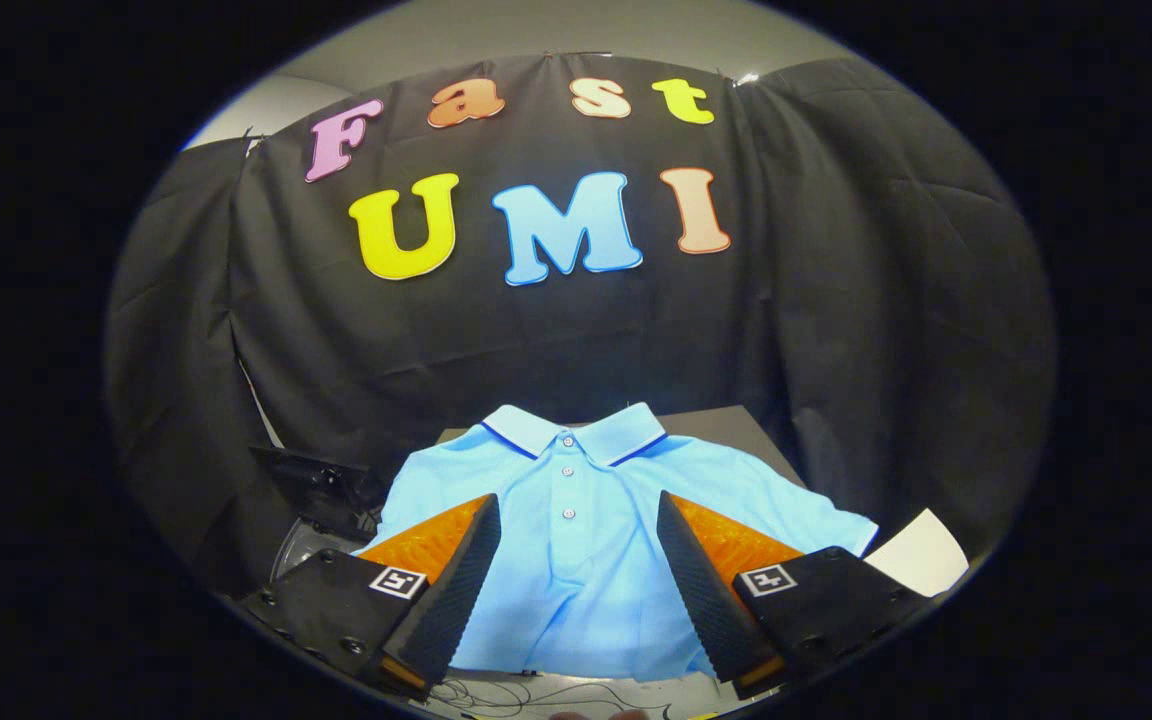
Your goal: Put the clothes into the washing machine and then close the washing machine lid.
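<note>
- A light blue short-sleeved polo shirt (576,530) with a dark-trimmed collar and a row of small buttons down its placket lies spread flat, collar away from the camera, front side up.
- The shirt rests on a dark tabletop (726,425) — a bare strip of that surface shows beyond the collar, up against the black cloth wall.
- The claw (576,570) hovers over the shirt with its two fingers spread wide apart; nothing is held between them, and the shirt's button placket and lower front show in the gap.
- The left finger (456,580) sits over the shirt's chest on one side and the right finger (701,580) over the other; whether either tip touches the fabric cannot be told.
- Each finger carries a small square black-and-white marker on its mount.
- Beside the shirt's sleeve, near the right finger, lies a white sheet (921,555), flat and paper-like, with one corner just by the sleeve's edge.
- Beyond the left finger, just beside the shirt's other sleeve, stands a dark glossy object (321,490) with a rounded pale-rimmed part below it — too dim to say what it is.
- Thin dark wires (526,692) trail across a pale surface at the shirt's near hem, between the two fingers' bases.
</note>
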Tool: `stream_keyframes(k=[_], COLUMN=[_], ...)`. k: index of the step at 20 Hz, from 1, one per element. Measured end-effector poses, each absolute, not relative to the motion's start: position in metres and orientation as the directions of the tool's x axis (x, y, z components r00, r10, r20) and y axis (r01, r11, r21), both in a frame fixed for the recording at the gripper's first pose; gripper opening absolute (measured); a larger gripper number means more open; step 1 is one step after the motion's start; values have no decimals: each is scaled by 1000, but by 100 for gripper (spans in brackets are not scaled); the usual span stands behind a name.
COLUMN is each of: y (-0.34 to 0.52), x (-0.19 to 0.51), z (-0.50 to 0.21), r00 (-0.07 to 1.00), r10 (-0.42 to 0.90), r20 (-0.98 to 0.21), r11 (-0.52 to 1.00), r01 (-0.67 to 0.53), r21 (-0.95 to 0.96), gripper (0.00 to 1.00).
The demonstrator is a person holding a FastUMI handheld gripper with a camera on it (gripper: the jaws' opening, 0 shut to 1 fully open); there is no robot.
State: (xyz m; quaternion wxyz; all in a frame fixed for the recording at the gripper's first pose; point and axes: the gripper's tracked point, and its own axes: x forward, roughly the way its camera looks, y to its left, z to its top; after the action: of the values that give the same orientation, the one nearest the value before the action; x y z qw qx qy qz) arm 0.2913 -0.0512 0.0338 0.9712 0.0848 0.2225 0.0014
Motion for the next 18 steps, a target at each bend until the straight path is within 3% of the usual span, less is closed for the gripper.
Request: stream_keyframes(k=[10,15,16,18], y=[-42,-37,-36,-35], x=[308,308,308,306], z=[-28,-36,-36,-36], r00=[826,807,811,811], r10=[70,52,61,74], r20=[-559,-589,-582,-581], r11=[985,998,998,996], r01=[31,-29,-29,-31], r21=[169,48,65,84], gripper=[98,98,98,87])
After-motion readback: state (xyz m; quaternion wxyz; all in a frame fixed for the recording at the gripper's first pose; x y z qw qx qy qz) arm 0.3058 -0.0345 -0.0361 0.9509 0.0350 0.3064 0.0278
